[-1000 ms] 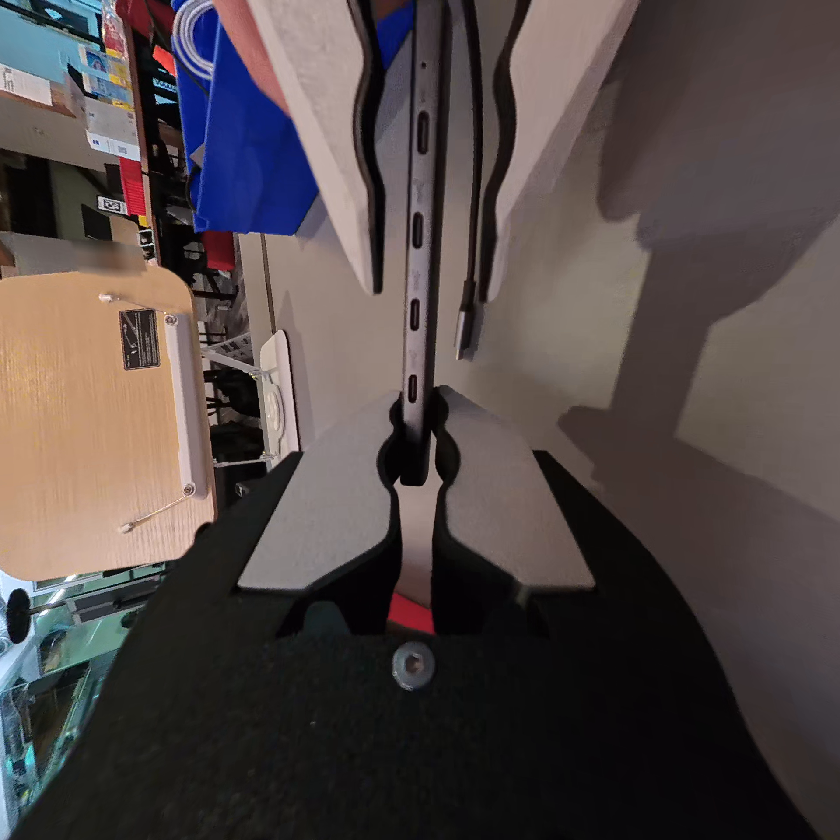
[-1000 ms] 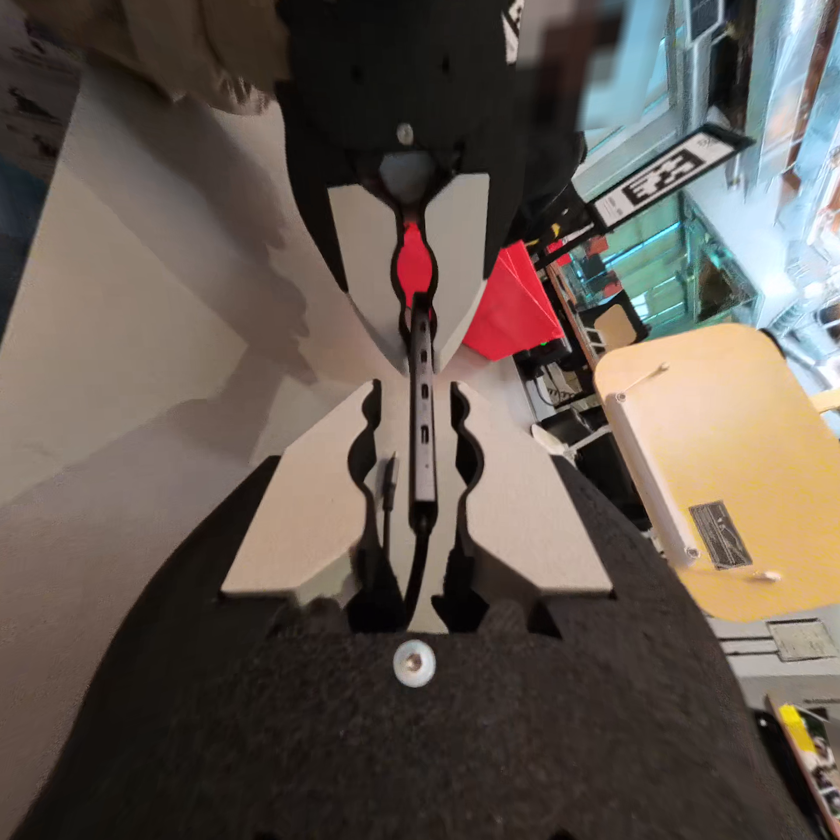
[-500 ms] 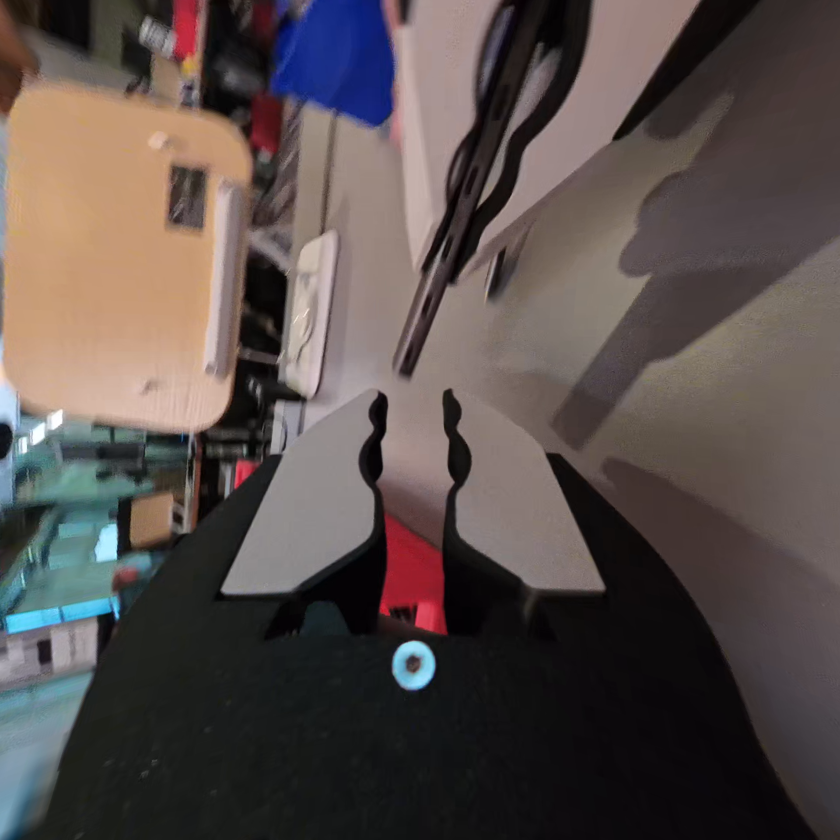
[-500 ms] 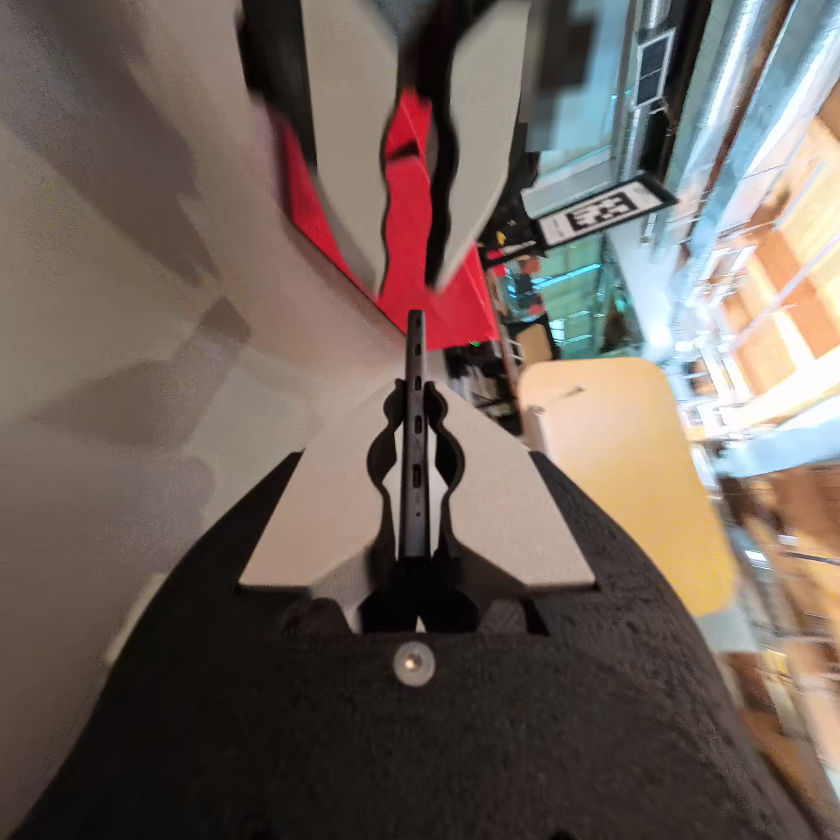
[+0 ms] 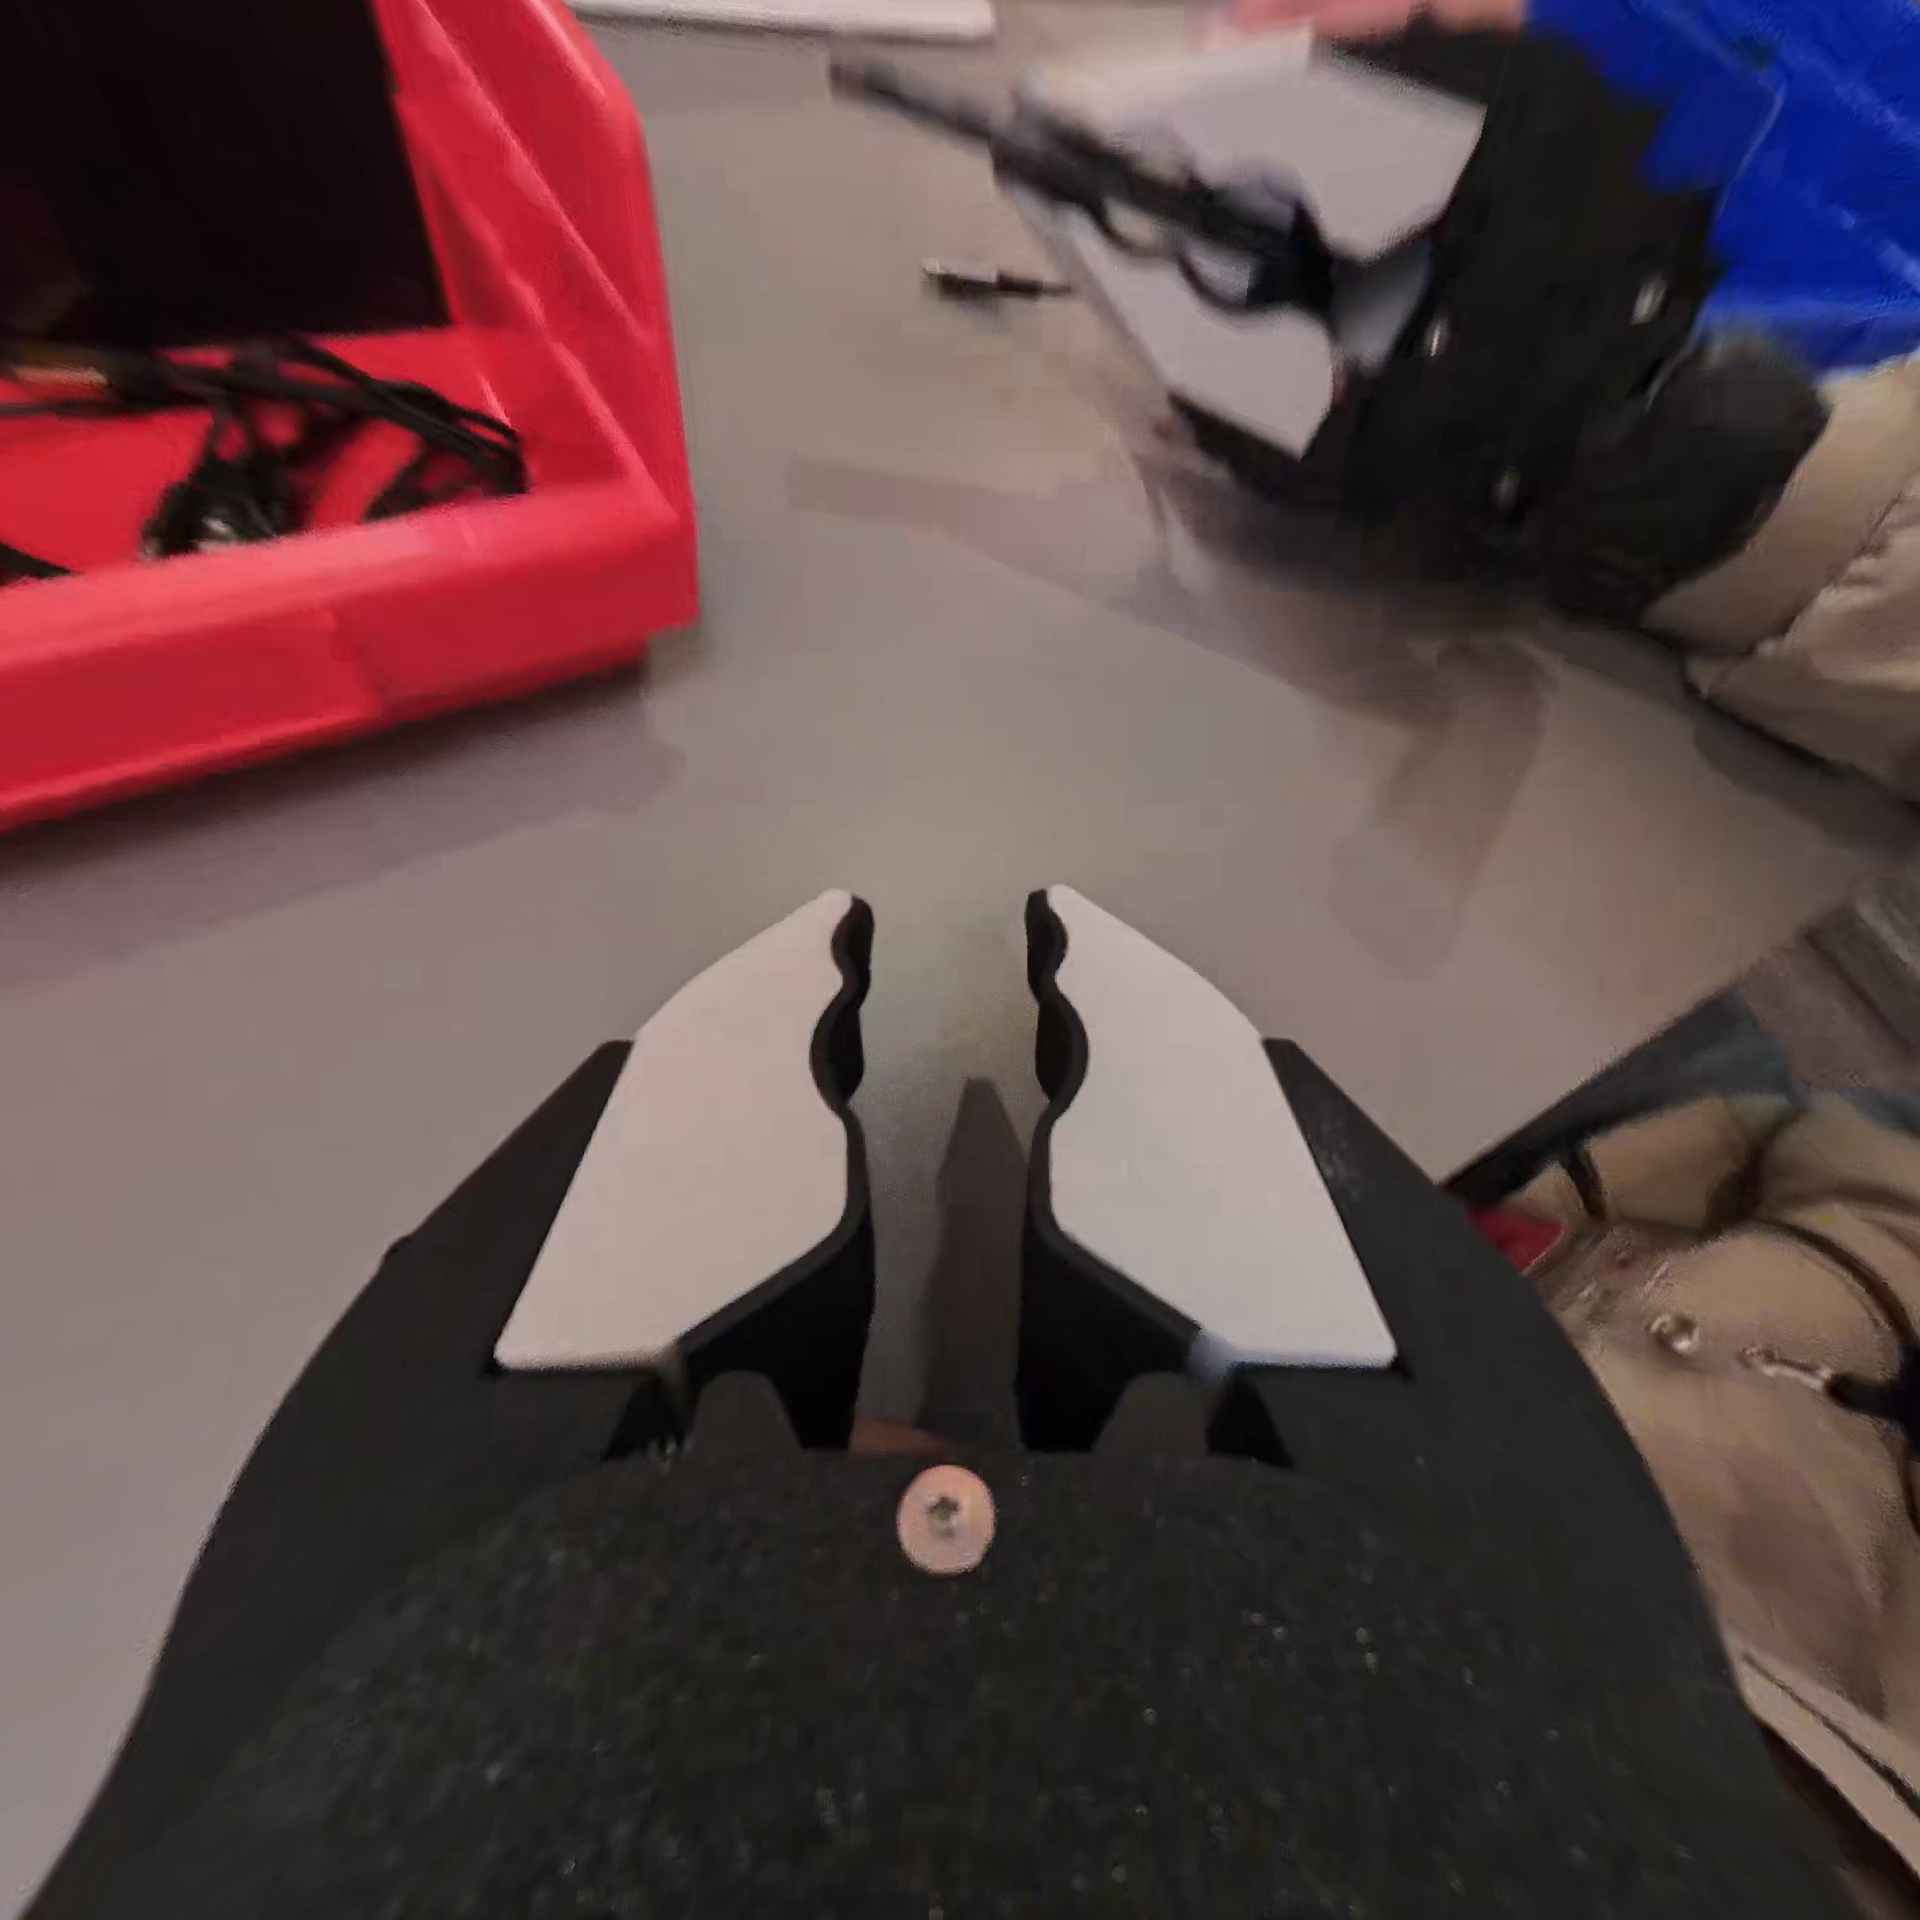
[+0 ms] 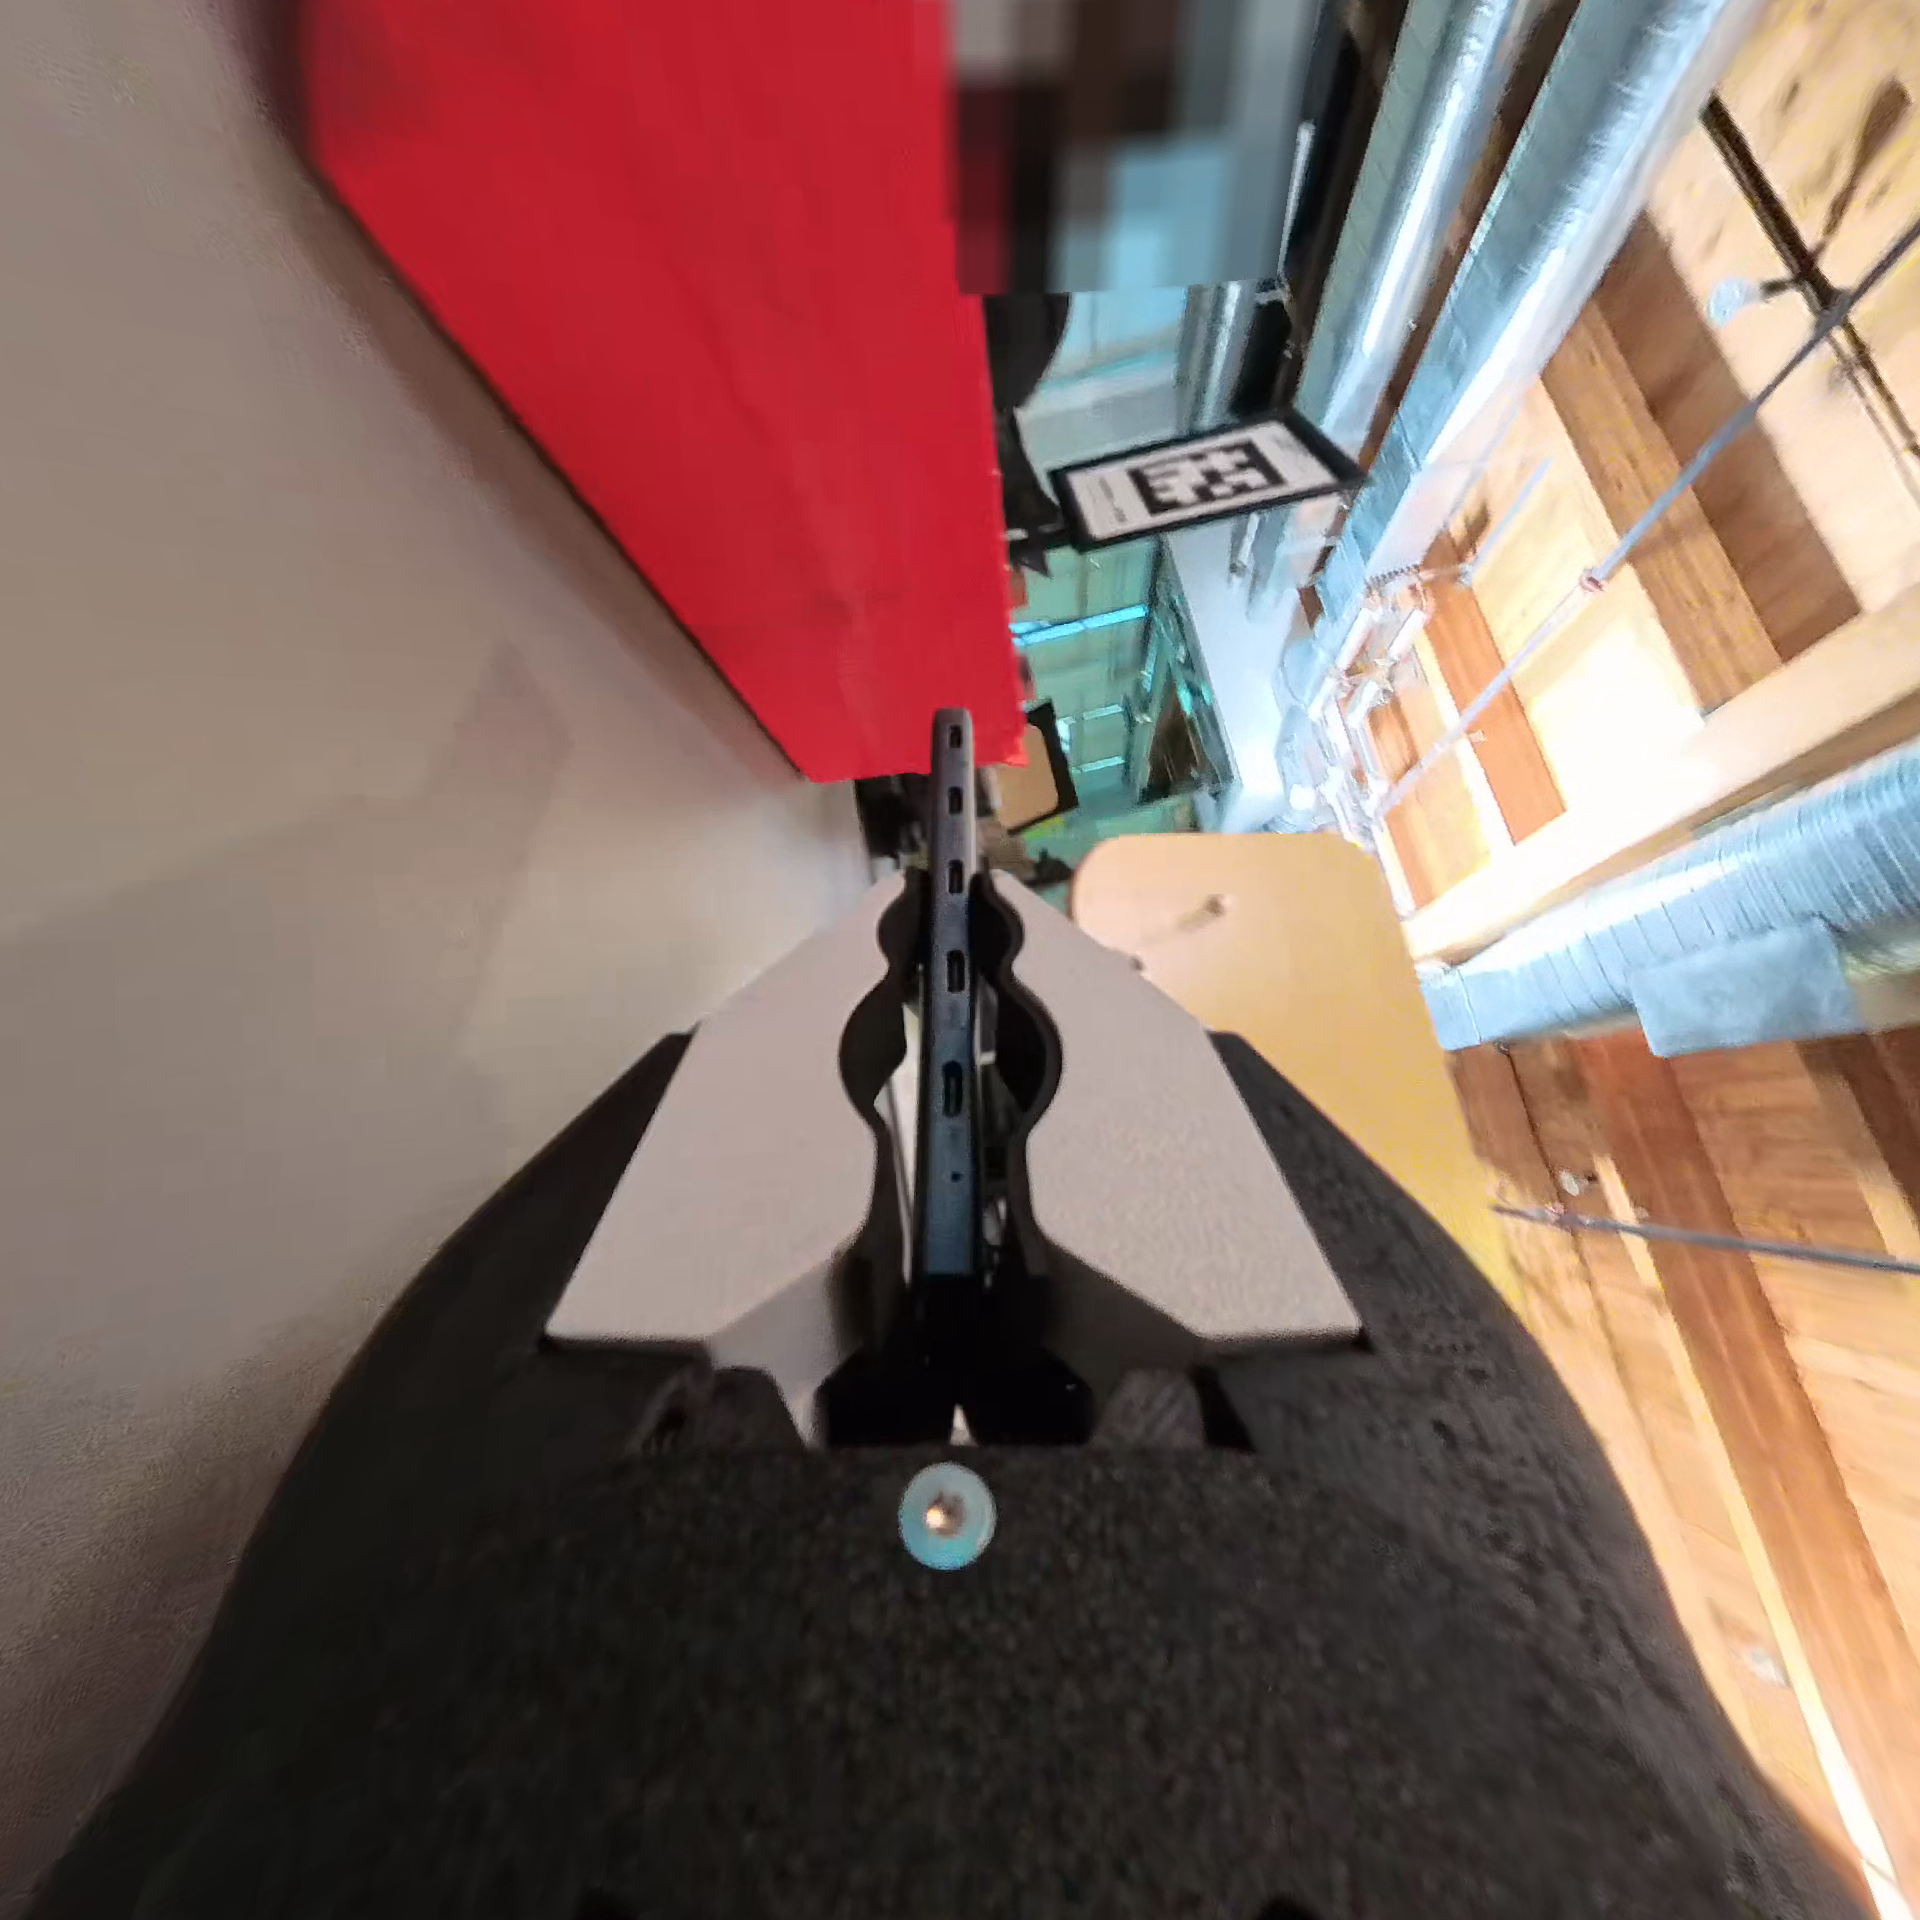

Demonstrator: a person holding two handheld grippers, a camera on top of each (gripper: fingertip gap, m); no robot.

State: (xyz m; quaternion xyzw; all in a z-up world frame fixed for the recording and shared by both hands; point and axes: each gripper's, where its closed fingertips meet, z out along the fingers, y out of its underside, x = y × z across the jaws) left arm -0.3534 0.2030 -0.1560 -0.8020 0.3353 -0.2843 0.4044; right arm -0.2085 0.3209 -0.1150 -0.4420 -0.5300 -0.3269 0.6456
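Observation:
My right gripper is shut on a slim dark grey hub with several ports, held edge-on, its far end sticking out past the fingertips toward a red bin. In the left wrist view the right gripper shows blurred at the upper right with the hub in it and its cable plug near the table. My left gripper is open and empty, low over the grey table, to the right of the red bin.
The red bin holds black cables. A person's blue sleeve and beige clothing are at the right. A pale wooden chair seat, a black-and-white marker sign and ceiling ducts show in the right wrist view.
My left gripper let go of the hub, opened and swung away and down toward the table by the red bin. My right gripper closed on the hub and carries it.

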